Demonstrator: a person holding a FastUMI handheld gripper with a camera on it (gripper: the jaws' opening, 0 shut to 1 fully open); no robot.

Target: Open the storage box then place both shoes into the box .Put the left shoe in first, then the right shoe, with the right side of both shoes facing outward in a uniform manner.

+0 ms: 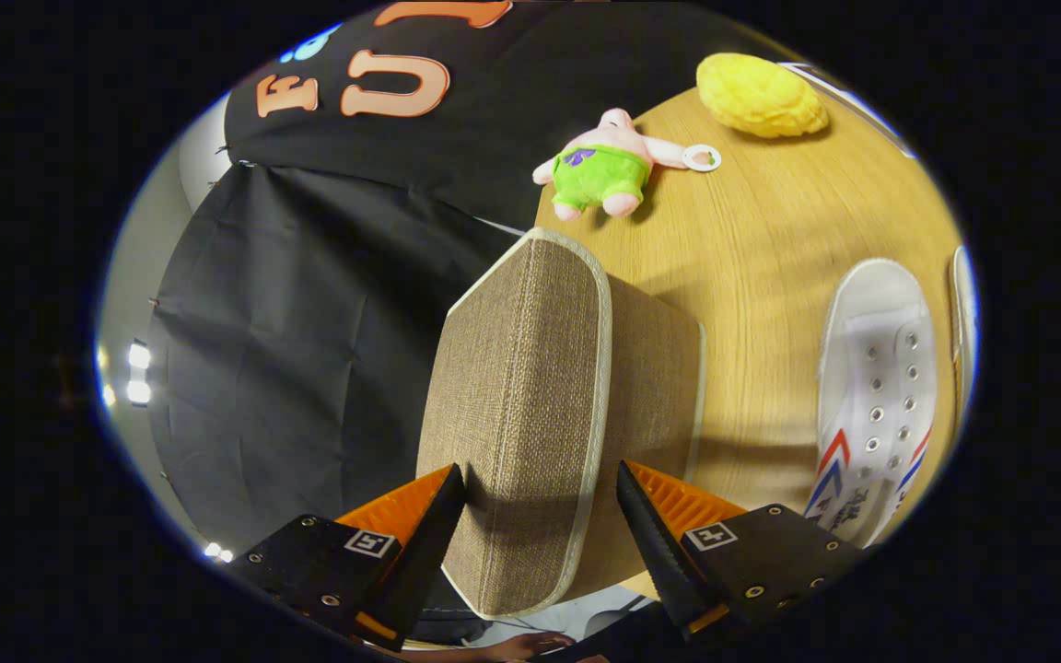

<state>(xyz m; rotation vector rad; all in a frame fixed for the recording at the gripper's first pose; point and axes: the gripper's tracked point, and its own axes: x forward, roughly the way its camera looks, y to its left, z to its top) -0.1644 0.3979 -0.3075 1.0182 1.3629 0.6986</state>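
The brown woven storage box (655,368) stands at the edge of the wooden table (770,239). Its thick lid (521,405), edged in pale trim, is tilted up and runs back between my fingers. My gripper (540,474) is shut on the near end of the lid, one finger on each side. A white shoe (876,387) with red and blue stripes lies on the table beside the box, off my right finger (650,525). The white edge of a second shoe (963,313) shows just past the first. The inside of the box is hidden by the lid.
A pink and green plush toy (609,166) lies on the table beyond the box, and a yellow plush (756,92) lies farther back. Black cloth (309,304) hangs past the table edge beside my left finger (420,543). A person's hand (530,645) shows below the gripper.
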